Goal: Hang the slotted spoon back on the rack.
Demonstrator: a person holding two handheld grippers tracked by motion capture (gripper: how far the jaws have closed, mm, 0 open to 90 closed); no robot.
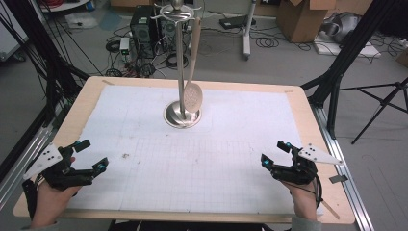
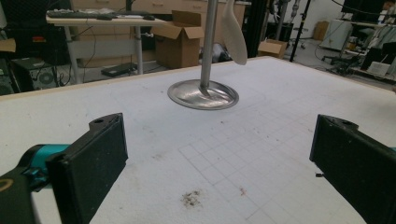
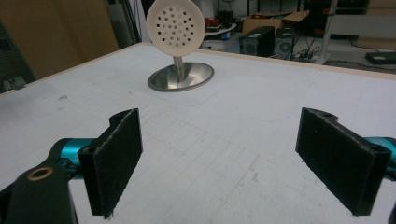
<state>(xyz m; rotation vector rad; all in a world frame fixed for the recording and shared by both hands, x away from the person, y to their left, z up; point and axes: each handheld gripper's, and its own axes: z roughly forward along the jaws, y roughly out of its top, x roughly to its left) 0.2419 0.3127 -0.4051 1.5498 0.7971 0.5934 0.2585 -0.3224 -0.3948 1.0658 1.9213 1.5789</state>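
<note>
A steel utensil stand (image 1: 182, 115) rises from a round base at the back middle of the table. A cream perforated skimmer (image 1: 193, 96) hangs from its top hooks, head down near the base. The skimmer's holed head (image 3: 175, 24) faces the right gripper view, and its edge (image 2: 234, 32) shows beside the pole (image 2: 208, 46) in the left gripper view. My left gripper (image 1: 94, 155) rests at the front left, open and empty. At the front right my right gripper (image 1: 274, 153) is likewise open with nothing between its jaws.
A white gridded mat (image 1: 192, 159) covers the wooden table (image 1: 308, 115). A small brown crumb patch (image 2: 191, 198) lies on the mat ahead of the left gripper. Tripod legs, cables, computers and cardboard boxes stand on the floor around the table.
</note>
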